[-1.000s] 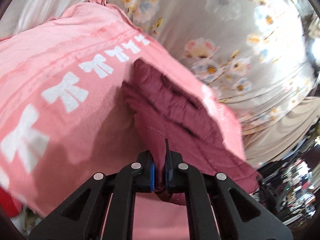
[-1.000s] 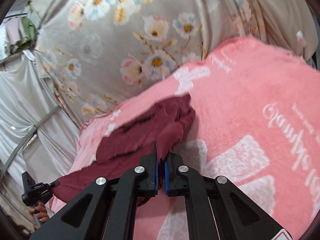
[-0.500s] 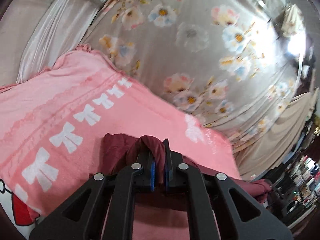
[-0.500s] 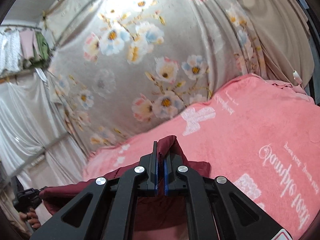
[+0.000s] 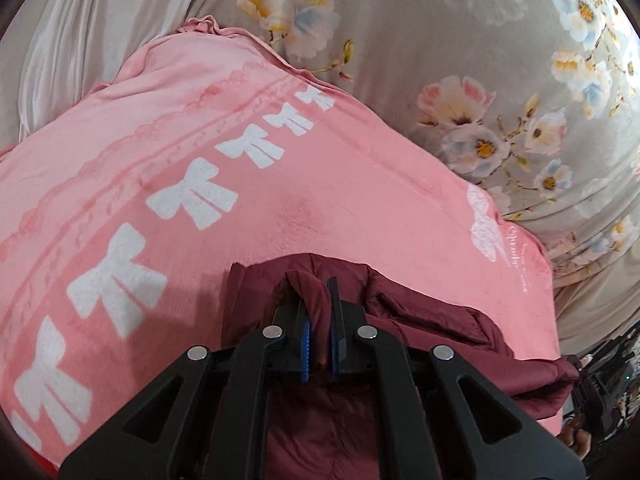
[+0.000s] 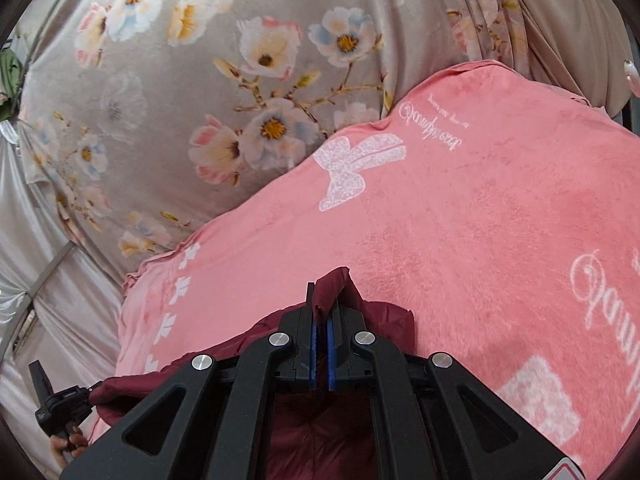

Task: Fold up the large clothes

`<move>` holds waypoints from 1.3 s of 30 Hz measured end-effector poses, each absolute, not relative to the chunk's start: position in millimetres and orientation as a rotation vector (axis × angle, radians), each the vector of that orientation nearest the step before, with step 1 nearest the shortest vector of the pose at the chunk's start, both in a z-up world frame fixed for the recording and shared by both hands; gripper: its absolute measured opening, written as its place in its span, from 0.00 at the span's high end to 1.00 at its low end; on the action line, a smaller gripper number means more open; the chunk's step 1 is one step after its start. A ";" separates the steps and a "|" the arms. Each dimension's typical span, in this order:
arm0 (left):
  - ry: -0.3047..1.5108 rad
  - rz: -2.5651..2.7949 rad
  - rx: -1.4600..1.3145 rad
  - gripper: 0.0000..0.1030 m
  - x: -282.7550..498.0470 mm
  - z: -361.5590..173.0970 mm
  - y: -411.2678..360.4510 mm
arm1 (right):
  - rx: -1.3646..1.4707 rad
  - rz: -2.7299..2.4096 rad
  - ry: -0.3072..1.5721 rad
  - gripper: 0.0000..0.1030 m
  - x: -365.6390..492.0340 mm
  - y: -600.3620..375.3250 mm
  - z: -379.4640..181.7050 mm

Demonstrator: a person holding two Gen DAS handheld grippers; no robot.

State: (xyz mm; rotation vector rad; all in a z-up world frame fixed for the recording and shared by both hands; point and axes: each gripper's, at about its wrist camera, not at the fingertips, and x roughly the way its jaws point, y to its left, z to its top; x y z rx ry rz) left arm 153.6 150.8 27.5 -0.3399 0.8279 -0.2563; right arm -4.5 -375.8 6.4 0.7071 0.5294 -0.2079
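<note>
We have the left gripper [image 5: 319, 322] and right gripper [image 6: 322, 330] each clamped on a pinch of the maroon jacket [image 5: 432, 332], low in both frames over the pink blanket [image 5: 320, 184]. Slippery, probably padded fabric could slide out, spoiling the fold.

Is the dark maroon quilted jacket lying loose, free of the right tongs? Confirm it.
No: the right tongs are shut on a raised fold of the dark maroon quilted jacket.
</note>
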 end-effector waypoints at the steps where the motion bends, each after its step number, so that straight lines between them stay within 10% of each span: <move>1: 0.835 -0.246 -0.325 0.94 160.5 23.8 145.9 | 0.711 -0.212 0.537 0.97 0.5 -377.1 2.0; 31: 0.910 -0.199 -0.260 0.91 231.3 -82.6 106.2 | 0.710 -0.282 0.734 0.98 79.8 -381.2 -98.5; 39: 0.856 -0.244 -0.368 0.75 217.4 -61.7 129.2 | 0.786 -0.253 0.627 0.72 44.5 -394.5 -65.9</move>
